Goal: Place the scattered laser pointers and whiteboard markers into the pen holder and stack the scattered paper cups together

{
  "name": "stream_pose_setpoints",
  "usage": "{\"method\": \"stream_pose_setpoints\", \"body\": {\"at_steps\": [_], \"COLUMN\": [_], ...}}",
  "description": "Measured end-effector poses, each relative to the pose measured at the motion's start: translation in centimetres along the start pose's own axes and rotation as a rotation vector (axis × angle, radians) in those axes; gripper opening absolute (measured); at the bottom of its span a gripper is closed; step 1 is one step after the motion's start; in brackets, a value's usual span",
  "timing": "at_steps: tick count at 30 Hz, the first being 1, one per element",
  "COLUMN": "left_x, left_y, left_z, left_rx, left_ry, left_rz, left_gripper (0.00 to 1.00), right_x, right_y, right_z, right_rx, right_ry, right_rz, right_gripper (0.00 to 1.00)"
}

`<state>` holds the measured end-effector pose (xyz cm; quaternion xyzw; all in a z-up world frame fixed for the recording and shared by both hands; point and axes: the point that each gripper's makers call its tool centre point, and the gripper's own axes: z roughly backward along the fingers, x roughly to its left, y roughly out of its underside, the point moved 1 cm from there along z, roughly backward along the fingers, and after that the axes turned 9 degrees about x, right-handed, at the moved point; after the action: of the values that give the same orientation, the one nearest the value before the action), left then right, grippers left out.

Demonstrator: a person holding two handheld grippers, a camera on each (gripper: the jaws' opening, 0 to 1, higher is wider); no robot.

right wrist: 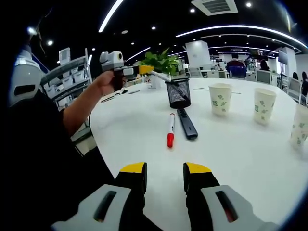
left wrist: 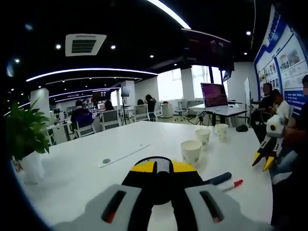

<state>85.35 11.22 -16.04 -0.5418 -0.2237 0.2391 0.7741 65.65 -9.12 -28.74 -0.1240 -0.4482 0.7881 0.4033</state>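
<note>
Left gripper [right wrist: 156,73] is up at the pen holder [right wrist: 178,93], pinching a light pen-shaped thing, probably a marker, tip over the holder's rim, so I'd say the drop-in step is on. Next it needs lining up over the opening and a clean release. Right gripper [right wrist: 164,177] hangs low over the table [right wrist: 240,154], jaws spread, holding nothing. Red marker [right wrist: 171,129] and dark laser pointer [right wrist: 186,123] lie just in front of the holder; paper cups [right wrist: 220,98] stand unstacked beside it

Both hand-held grippers aloft: left [right wrist: 153,72] closed, right [right wrist: 164,175] parted.
</note>
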Motion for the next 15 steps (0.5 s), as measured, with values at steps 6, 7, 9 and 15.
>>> {"method": "stream_pose_setpoints", "body": {"at_steps": [6,7,9,15], "left_x": [-0.15,-0.16,-0.15,0.0], "left_y": [0.03,0.03,0.01,-0.08], "left_z": [-0.48,-0.52,-0.6,-0.87], "left_rx": [0.008,0.009,0.01,0.01], "left_ry": [0.004,0.005,0.005,0.002], "left_rz": [-0.006,-0.006,-0.007,-0.005], "left_gripper": [0.13,0.13,0.13,0.13], "right_x": [-0.08,-0.08,-0.08,-0.05], "right_y": [0.02,0.0,-0.01,-0.03], "right_z": [0.17,0.19,0.21,0.25], "right_rx": [-0.001,-0.002,-0.002,-0.004], "right_ry": [0.003,0.003,0.003,0.004], "right_rz": [0.0,0.0,0.001,-0.001], "right_gripper": [0.33,0.33,0.33,0.33]}}
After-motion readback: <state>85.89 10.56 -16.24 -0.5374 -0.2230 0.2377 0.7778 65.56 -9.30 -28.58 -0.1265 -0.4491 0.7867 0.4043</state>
